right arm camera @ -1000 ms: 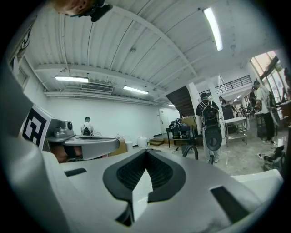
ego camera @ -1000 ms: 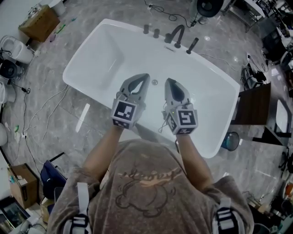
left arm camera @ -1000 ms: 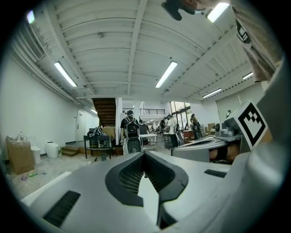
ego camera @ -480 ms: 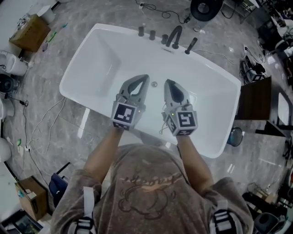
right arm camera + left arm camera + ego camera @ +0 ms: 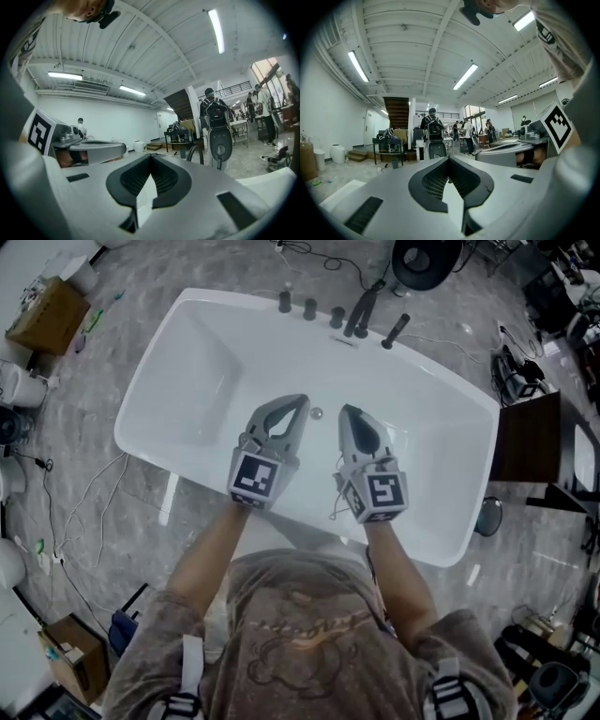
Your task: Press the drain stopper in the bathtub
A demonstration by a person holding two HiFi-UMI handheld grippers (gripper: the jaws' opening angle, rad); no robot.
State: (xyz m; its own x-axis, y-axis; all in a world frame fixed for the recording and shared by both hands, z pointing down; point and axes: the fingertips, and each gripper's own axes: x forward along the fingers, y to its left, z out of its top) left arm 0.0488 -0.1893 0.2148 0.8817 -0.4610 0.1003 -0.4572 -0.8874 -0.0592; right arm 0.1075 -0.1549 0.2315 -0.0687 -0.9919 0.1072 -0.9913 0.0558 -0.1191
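Your left gripper (image 5: 298,402) and right gripper (image 5: 349,412) have the jaws together, empty. They hang at each side of the drain stopper (image 5: 317,412) in the bathtub (image 5: 192,381)

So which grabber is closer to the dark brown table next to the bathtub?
The right. The right gripper hangs over the middle of the bathtub, on the side toward the dark brown table. The left gripper is beside it, farther from the table.

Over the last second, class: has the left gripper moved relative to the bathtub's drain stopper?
No. The left gripper sits just left of the drain stopper, as before. Only the head view's framing of the bathtub has shifted.
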